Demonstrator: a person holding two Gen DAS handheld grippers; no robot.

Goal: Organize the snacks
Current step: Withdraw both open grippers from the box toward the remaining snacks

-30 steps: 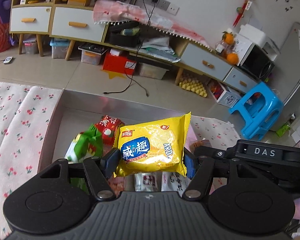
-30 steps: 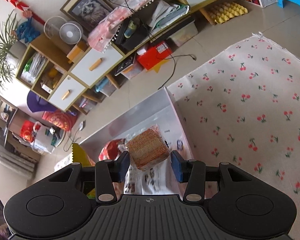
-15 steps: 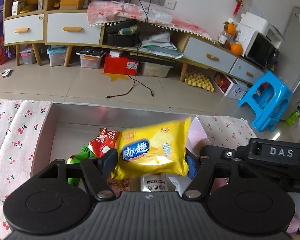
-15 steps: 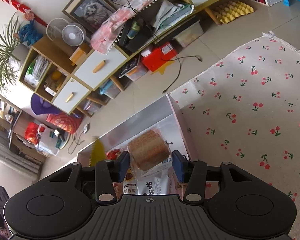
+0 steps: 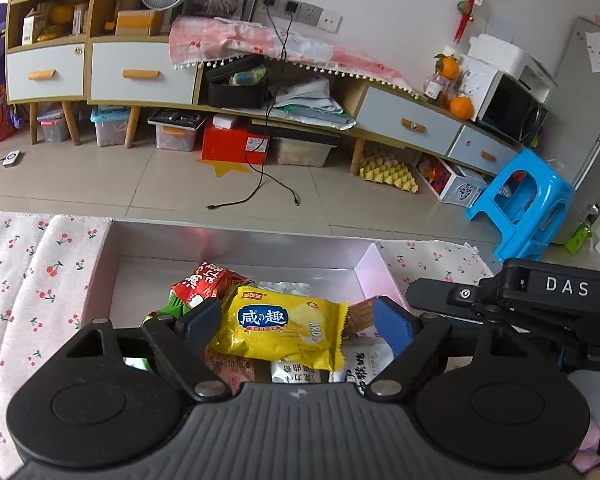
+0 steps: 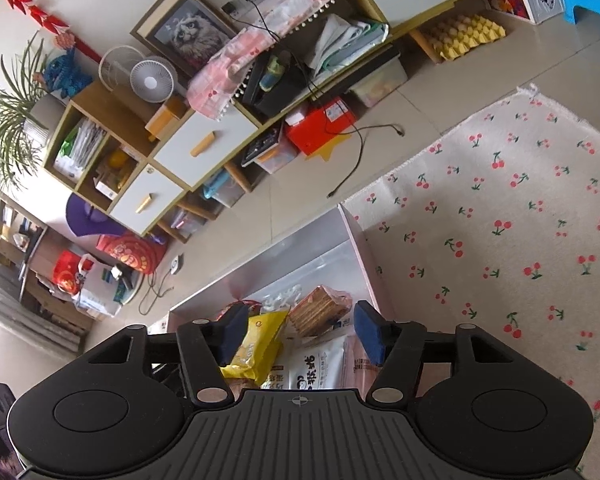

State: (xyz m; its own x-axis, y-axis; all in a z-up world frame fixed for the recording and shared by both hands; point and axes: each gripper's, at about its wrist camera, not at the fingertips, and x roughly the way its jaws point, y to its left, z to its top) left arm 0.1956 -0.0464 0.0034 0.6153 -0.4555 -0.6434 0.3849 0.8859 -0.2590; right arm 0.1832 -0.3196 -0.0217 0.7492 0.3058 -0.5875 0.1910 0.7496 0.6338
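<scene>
- Two grippers over one pink snack box [image 5: 374, 258], which stands on a cherry-print cloth [image 5: 27, 280] covering the bench.
- Left gripper [image 5: 295, 320]: fingers wide, the jaws having just been opening. The yellow biscuit packet [image 5: 279, 330] lies between the fingers on top of the other snacks; the left pad looks to be at its edge, and a gap shows before the right pad.
- Right gripper [image 6: 300, 334]: fingers moderately wide, the jaws having just been opening. The clear-wrapped brown cracker pack [image 6: 320, 312] lies just ahead of and between the fingertips, with neither pad on it.
- Yellow biscuit packet, right wrist view [image 6: 255, 346]: just beside the right gripper's left finger, partly behind it.
- Red snack packet [image 5: 207, 282]: beyond the left gripper's left finger, towards the box's far wall.
- Green packet [image 5: 171, 306]: partly hidden behind that same finger.
- White packets with black lettering [image 6: 320, 364]: under and nearer than the cracker pack, close to the right gripper's body.
- Far part of the box floor, beyond both sets of fingers: bare.
- Other gripper's black body marked DAS [image 5: 564, 286]: to the right of the left gripper's fingers.
- Beyond the bench: tiled floor, a low cabinet with white drawers [image 5: 139, 76], a blue plastic stool [image 5: 528, 204].
</scene>
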